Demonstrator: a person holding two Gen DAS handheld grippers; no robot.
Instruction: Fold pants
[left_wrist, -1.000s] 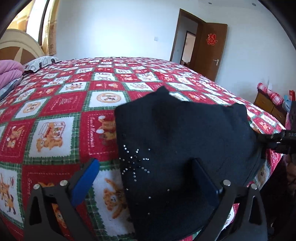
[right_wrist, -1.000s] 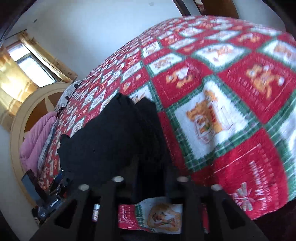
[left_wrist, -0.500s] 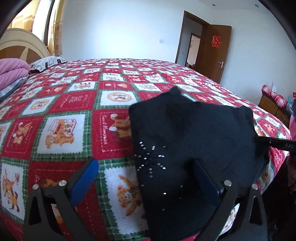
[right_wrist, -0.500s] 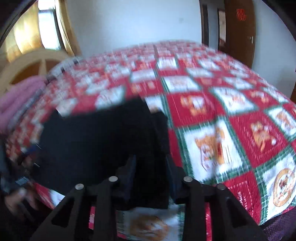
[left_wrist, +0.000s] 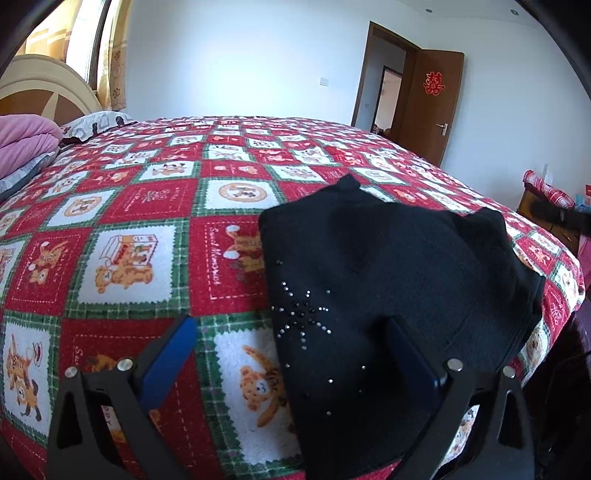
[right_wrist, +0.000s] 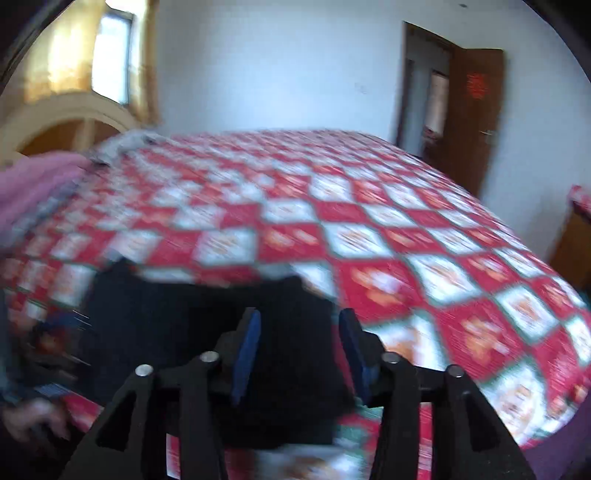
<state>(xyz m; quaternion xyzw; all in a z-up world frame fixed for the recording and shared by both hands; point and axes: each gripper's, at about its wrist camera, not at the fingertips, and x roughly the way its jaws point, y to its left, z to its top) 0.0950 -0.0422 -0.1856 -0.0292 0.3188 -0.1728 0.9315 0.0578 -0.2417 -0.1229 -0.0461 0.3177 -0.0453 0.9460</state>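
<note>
The black pants (left_wrist: 388, 280) lie folded in a compact stack near the bed's front edge, with a rhinestone star on top. My left gripper (left_wrist: 291, 332) is open and empty above the stack's left part; its right finger is over the cloth. In the blurred right wrist view the pants (right_wrist: 207, 325) lie low in the frame. My right gripper (right_wrist: 299, 325) is open, with its blue pads apart just above the stack's right end, holding nothing.
The bed carries a red, white and green checked blanket (left_wrist: 147, 221). Pink bedding (left_wrist: 26, 144) and a pillow (left_wrist: 96, 123) lie at the headboard to the left. A brown door (left_wrist: 432, 107) stands open at the back right. A wooden cabinet (left_wrist: 546, 214) stands beside the bed.
My right gripper has opened and let go of the pants, and it has swung up and back, blurring its view. My left gripper has drawn back slightly and stays open.
</note>
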